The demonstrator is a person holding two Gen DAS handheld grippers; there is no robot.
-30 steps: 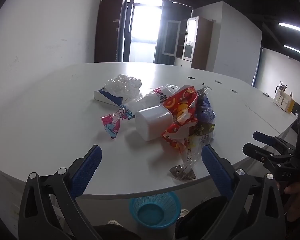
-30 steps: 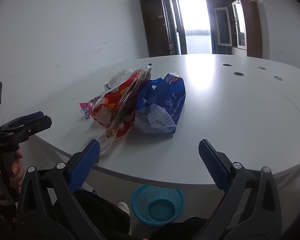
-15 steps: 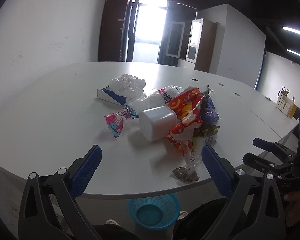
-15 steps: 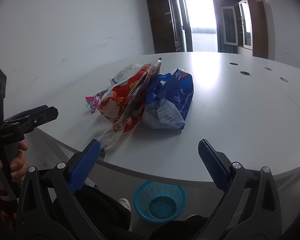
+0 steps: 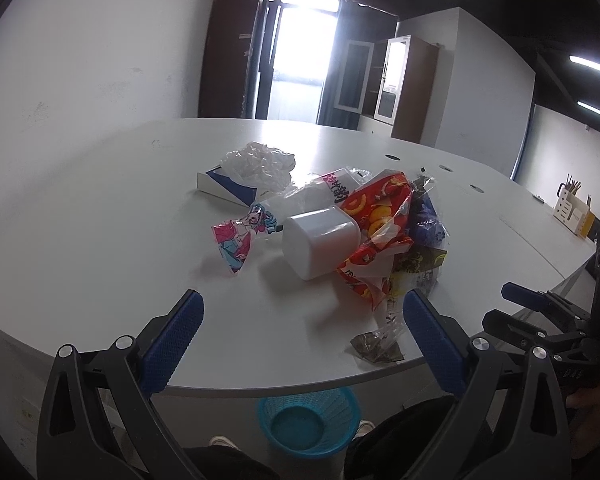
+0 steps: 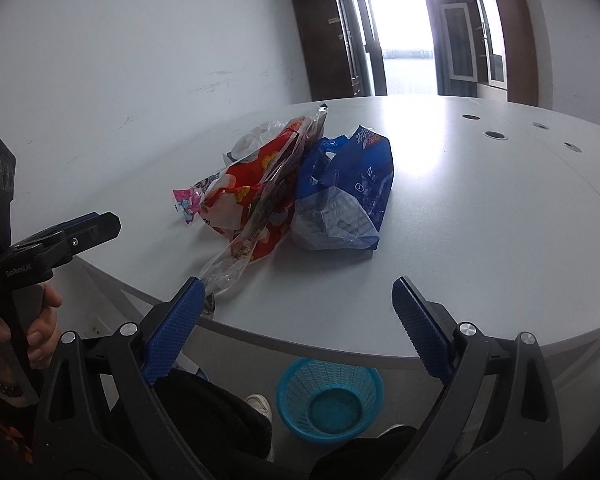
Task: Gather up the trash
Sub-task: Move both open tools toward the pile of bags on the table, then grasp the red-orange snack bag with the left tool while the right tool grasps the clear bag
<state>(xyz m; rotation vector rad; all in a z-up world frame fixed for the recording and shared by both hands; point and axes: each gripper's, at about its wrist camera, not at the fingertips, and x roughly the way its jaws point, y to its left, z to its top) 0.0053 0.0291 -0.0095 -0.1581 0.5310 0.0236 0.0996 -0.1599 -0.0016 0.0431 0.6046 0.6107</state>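
Both tools, left tool [image 5: 302, 338] and right tool [image 6: 294, 330], are released and empty at the near surface [image 6: 480, 216] edge; trash pile [image 5: 340, 224] lies beyond, apparently untouched.

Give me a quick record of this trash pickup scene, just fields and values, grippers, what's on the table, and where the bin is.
left gripper: open, holding nothing, short of the pile
right gripper: open, holding nothing
table: white, trash piled near the front edge
trash: white cup on its side, red snack bag, blue bag, pink wrapper, clear plastic wrap, flat box
bin: blue basket on the floor under the table edge
collected so far: nothing visible in the basket
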